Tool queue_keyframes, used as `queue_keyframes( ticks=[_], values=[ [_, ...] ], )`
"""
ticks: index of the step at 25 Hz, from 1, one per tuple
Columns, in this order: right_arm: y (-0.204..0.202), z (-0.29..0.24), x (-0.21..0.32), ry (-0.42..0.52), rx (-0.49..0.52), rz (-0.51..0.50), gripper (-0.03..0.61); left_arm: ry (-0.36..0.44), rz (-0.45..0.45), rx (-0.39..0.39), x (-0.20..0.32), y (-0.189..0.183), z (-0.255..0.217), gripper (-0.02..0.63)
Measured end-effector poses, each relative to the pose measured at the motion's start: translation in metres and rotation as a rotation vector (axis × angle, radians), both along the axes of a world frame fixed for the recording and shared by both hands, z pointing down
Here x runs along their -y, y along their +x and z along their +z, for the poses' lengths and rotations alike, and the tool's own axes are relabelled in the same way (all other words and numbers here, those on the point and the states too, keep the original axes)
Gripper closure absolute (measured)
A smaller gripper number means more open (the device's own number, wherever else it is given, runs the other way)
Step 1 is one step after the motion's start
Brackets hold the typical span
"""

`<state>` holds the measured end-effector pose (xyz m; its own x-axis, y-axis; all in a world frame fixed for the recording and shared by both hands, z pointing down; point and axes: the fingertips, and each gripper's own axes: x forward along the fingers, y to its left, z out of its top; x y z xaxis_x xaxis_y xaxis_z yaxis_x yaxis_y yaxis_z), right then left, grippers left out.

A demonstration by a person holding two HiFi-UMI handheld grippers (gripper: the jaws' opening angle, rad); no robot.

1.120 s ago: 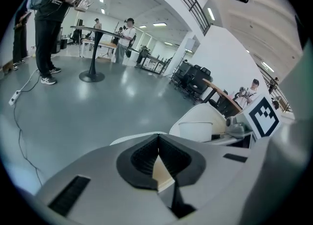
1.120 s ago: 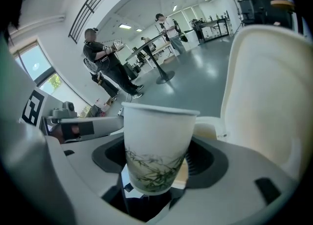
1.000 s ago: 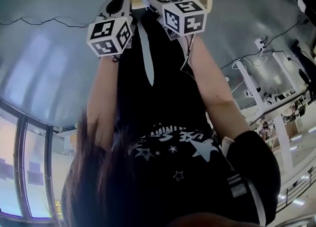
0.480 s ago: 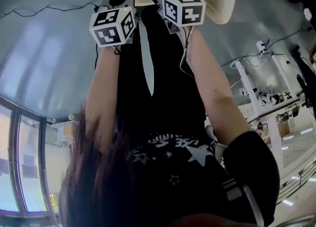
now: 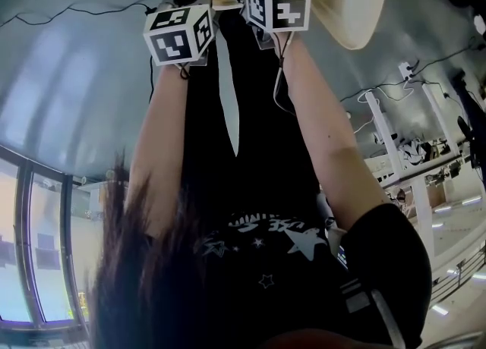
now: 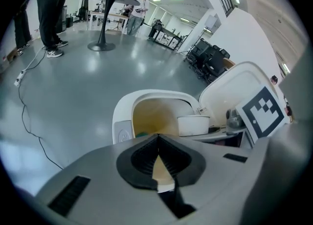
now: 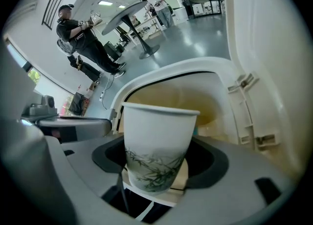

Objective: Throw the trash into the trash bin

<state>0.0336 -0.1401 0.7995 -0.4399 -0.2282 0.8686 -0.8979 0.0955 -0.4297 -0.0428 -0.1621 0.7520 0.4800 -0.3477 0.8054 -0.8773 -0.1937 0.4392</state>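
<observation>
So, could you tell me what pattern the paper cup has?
The paper cup is white with green leafy sprigs; clearest in the right gripper view.

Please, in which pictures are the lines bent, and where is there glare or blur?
Left gripper view: strong fisheye, dark corners, soft lamp glare on the grey floor. Right gripper view: the same bending on the rim of the trash bin; the paper cup is sharp. Head view: dim, and the hair at the bottom looks soft.

The paper cup (image 7: 157, 141) is looking matt; the plastic trash bin (image 6: 120, 114) and grey floor (image 6: 73, 84) are shining glossy.
</observation>
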Motion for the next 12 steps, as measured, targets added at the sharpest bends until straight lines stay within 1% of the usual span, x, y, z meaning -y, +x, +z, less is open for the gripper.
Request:
queue_keyframes(
  ticks=[2, 7, 12],
  values=[
    [-0.0007, -0.0033, 0.0048, -0.011, -0.022, -0.007, 0.249, -0.010, -0.004, 0.007, -0.0006, -0.0018, 0.0039, 0.603],
    [0.0003, -0.0020, 0.0059, -0.035, -0.038, -0.023, 0.248, -0.020, -0.001, 0.014, -0.0033, -0.0012, 0.0058, 0.603],
    [0.0050, -0.0036, 0.0081, -0.013, -0.082, -0.054, 0.247, -0.024, 0.001, 0.014, -0.0032, -0.0032, 0.0044, 0.602]
  ],
)
